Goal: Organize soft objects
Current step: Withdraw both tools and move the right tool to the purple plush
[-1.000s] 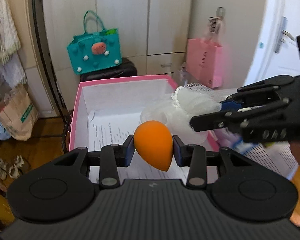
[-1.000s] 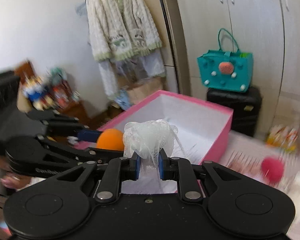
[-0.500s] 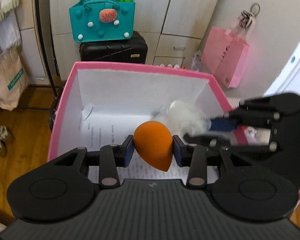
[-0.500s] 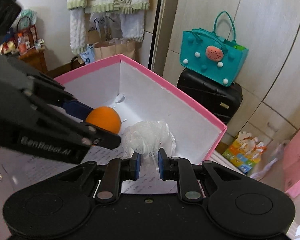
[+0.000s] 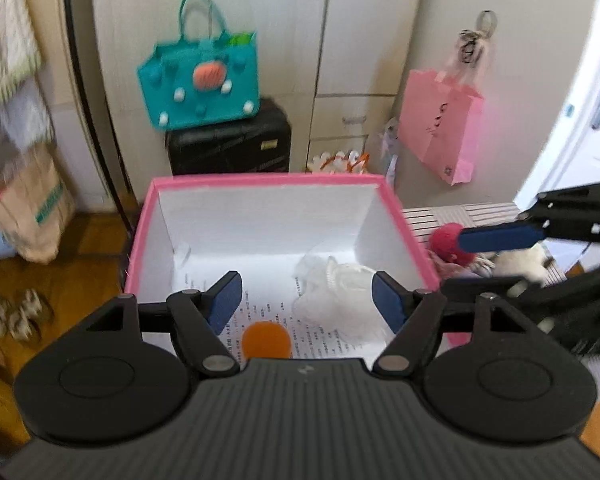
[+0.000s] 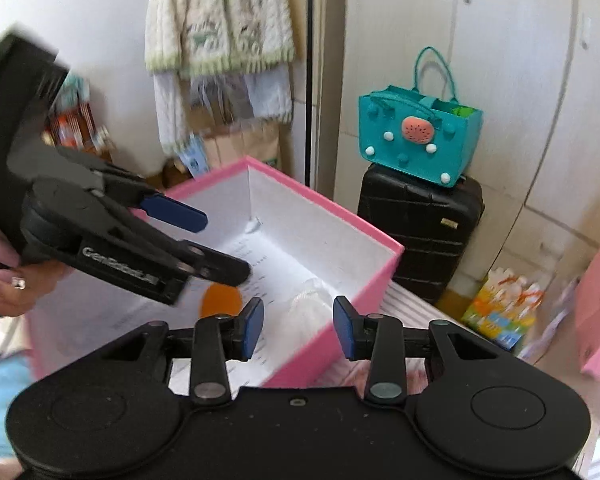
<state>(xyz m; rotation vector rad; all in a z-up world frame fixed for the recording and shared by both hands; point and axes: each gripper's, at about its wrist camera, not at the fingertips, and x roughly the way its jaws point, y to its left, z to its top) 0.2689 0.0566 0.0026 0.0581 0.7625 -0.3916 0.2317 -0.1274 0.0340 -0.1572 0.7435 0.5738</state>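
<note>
Risk was plain: my left gripper and right gripper both gaped wide, holding nothing — sponge and mesh puff lay in the box, lower centre — I might snag them withdrawing.

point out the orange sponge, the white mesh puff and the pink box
orange sponge (image 5: 266,340), left wrist view, middle of its visible top
white mesh puff (image 5: 340,300), left wrist view, centre of the mesh bundle
pink box (image 5: 266,179), left wrist view, far rim
</note>
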